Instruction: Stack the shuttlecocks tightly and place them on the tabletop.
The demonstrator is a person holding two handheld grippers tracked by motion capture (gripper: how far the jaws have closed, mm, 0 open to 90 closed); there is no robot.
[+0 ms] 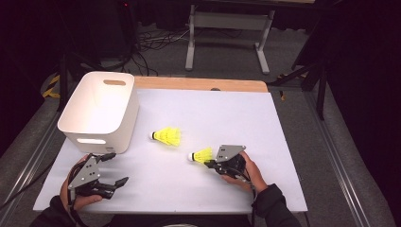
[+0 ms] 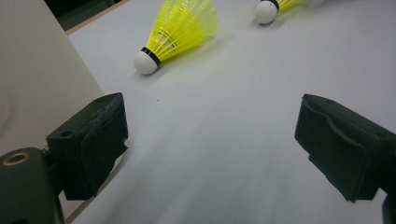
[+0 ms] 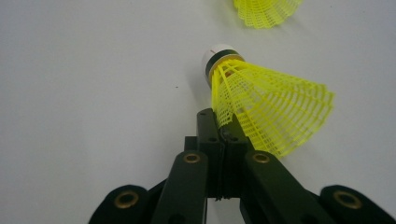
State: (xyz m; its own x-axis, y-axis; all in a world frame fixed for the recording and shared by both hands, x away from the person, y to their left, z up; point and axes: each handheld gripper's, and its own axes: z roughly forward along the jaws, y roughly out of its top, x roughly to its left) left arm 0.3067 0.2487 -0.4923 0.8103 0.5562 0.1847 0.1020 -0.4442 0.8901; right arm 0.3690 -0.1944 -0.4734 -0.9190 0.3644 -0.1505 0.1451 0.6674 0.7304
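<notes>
Two yellow plastic shuttlecocks with white cork tips lie on the white table cover point(image 1: 213, 113). The far shuttlecock point(image 1: 166, 136) point(image 2: 180, 28) point(image 3: 266, 9) rests on its side near the middle, cork pointing left. My right gripper point(image 1: 210, 164) point(image 3: 223, 123) is shut, pinching the skirt edge of the near shuttlecock point(image 1: 201, 155) point(image 3: 266, 102) point(image 2: 268, 9). My left gripper point(image 1: 119, 168) point(image 2: 212, 121) is held at the front left, open wide, with nothing between its jaws. It points toward the far shuttlecock.
A white plastic bin point(image 1: 101, 111) point(image 2: 32, 79) with handle slots stands at the left, just beyond my left gripper. A wooden strip point(image 1: 198, 84) edges the table's far side. Cables and a metal stand lie on the floor behind.
</notes>
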